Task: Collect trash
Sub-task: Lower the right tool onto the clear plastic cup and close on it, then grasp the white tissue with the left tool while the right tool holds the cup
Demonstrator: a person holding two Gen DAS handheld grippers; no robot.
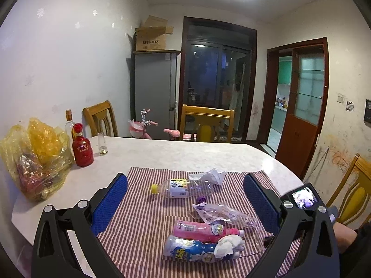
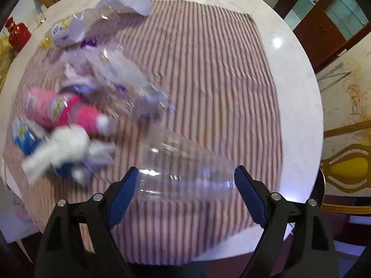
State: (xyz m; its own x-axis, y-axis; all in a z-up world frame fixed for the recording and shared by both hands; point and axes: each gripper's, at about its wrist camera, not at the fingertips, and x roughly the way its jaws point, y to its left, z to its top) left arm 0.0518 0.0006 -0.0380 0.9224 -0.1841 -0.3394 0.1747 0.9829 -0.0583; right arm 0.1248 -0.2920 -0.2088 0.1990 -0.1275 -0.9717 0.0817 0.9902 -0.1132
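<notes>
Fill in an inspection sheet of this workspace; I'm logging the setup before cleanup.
Surface: white round table with red-striped cloth.
Job's things: yellow-capped clear bottle, purple-capped crushed bottle, pink bottle, blue bottle, crumpled white paper, clear plastic cup.
Clutter: yellow plastic bag, red ceramic bottle, small glass.
Grippers: left gripper open; right gripper open around the cup, contact unclear.
Cables: nothing seen.
Surroundings: wooden chairs, grey fridge, pink tricycle.
</notes>
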